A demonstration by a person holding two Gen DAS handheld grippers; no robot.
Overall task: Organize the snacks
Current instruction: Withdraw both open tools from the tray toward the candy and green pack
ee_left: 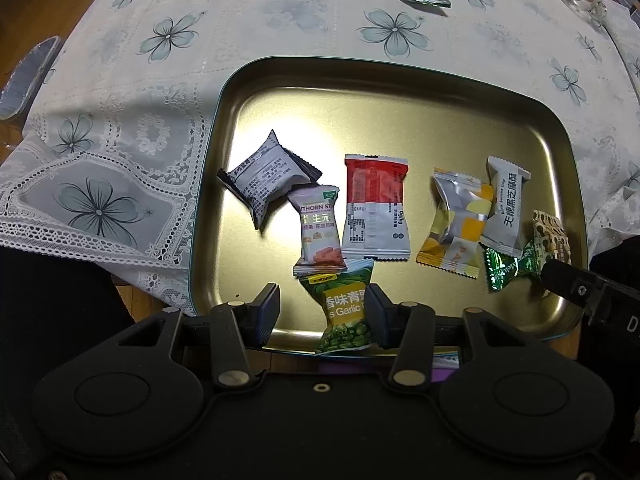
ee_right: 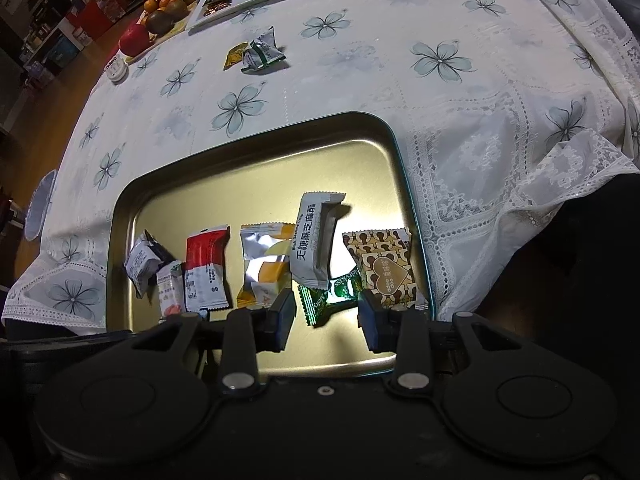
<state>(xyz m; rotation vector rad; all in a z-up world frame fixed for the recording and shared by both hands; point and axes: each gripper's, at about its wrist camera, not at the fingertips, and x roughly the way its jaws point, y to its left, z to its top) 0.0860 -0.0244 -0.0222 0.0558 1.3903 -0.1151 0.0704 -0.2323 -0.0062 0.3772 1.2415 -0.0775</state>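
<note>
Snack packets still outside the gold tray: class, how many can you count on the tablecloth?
2. An orange-yellow packet and a green-and-white packet lie side by side on the tablecloth beyond the tray. Others may be out of view.

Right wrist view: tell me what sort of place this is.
Probably a home dining room: a white lace floral tablecloth covers the table, a tray of oranges and a red apple sits at its far edge, and cluttered shelves stand behind.
</note>
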